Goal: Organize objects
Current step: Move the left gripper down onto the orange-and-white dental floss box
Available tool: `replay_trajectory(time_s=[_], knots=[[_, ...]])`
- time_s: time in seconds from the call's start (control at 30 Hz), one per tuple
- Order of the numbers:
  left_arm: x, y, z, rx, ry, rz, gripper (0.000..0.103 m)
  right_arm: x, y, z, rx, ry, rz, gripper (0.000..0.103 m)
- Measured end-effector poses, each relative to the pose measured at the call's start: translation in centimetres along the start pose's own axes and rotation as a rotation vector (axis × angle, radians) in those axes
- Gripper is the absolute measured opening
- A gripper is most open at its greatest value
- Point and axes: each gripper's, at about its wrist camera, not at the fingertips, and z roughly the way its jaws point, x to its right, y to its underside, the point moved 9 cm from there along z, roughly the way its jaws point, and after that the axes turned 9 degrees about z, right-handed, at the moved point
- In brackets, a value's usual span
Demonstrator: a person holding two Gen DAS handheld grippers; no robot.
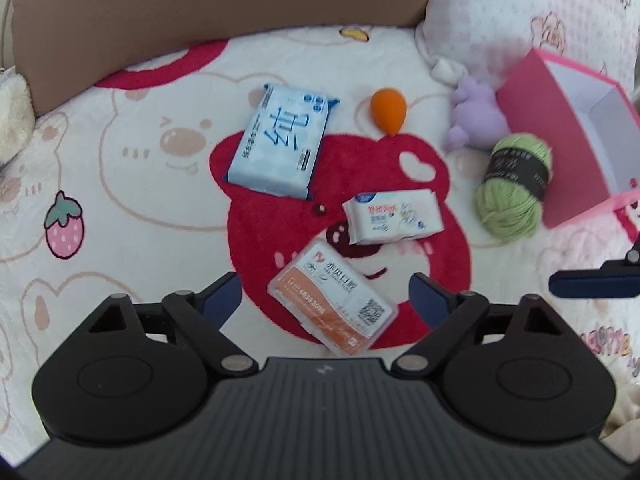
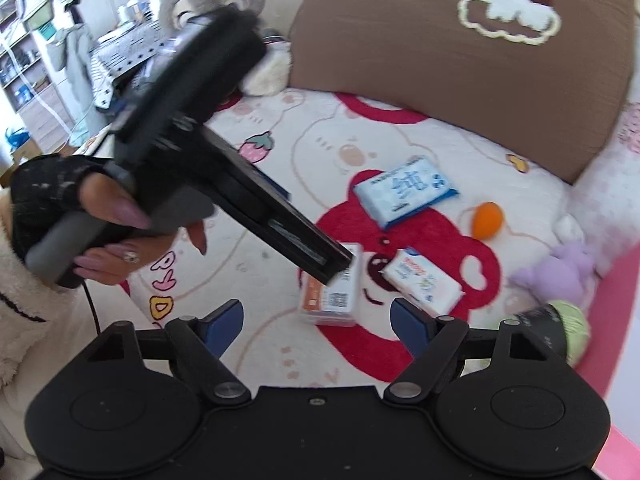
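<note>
A flat clear plastic case with an orange-and-white printed card inside [image 1: 333, 309] lies tilted on the red bear face of the fluffy white cartoon blanket [image 1: 120, 168]. The left gripper [image 1: 325, 294] hangs right over it, its blue-padded jaws spread wide on either side of the case and not pressing on it. Seen from the right wrist, a hand in a black fingerless glove [image 2: 76, 216] grips that tool's grey handle, and its black nose covers part of the case.

Just beyond the case sits a small white pack of wet wipes [image 1: 394, 217], and further up a larger pale blue pack of tissues [image 1: 282, 142], both lying flat. An orange teardrop makeup sponge [image 1: 388, 111] rests apart from them on the white plush. To the right, a lilac soft toy [image 1: 474, 116] lies beside a green ball of yarn with a dark paper band [image 1: 514, 184], and the yarn is up against the wall of an open pink cardboard box with a white inside [image 1: 532, 92].

The right gripper [image 2: 318, 322] hovers nearer the blanket's edge, jaws released with nothing between them. A brown cushion [image 2: 460, 64] stands behind everything.
</note>
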Motion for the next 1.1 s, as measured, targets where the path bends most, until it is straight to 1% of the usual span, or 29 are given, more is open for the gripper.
replay_trajectory(time_s=[0.13,0.17,0.23,0.3,0.37,0.5,0.63,0.67,0.77,0.8,0.93,1.1], knots=[[-0.5,0.8,1.9,-0.022,0.033,-0.029,0.079,-0.5,0.5,2.4,-0.002,-0.018,0.0,0.082],[-0.8,1.0,2.3,-0.027,0.037,-0.037,0.077,-0.4,0.7,3.0,-0.004,-0.015,-0.001,0.081],[-1.2,1.5,3.4,-0.044,0.053,-0.06,0.07,-0.2,1.0,4.2,-0.013,0.005,-0.013,0.077],[-1.4,1.9,4.3,-0.055,0.093,-0.086,0.069,-0.1,1.4,5.3,-0.025,0.017,-0.02,0.075],[-1.4,2.0,4.8,-0.049,0.115,-0.092,0.069,0.0,1.8,6.0,-0.036,0.017,-0.019,0.074],[-1.5,2.0,5.3,-0.03,0.101,-0.074,0.067,0.4,2.2,7.2,-0.025,0.032,-0.021,0.074],[-2.0,2.0,5.9,-0.015,0.119,-0.093,0.067,0.5,2.4,8.4,-0.005,0.045,-0.022,0.073],[-2.1,1.9,6.0,-0.008,0.129,-0.103,0.068,0.5,2.4,8.7,0.004,0.056,-0.023,0.073],[-2.6,1.8,6.3,0.012,0.147,-0.115,0.069,0.9,2.6,9.7,0.041,0.143,-0.031,0.075],[-2.6,1.8,6.4,0.015,0.158,-0.122,0.069,1.0,2.7,10.0,0.043,0.155,-0.037,0.075],[-2.8,1.8,6.8,0.027,0.185,-0.137,0.07,1.0,3.2,11.0,0.045,0.166,-0.033,0.075],[-2.9,1.7,7.2,0.04,0.198,-0.156,0.071,1.9,3.2,12.0,0.036,0.149,0.05,0.075]])
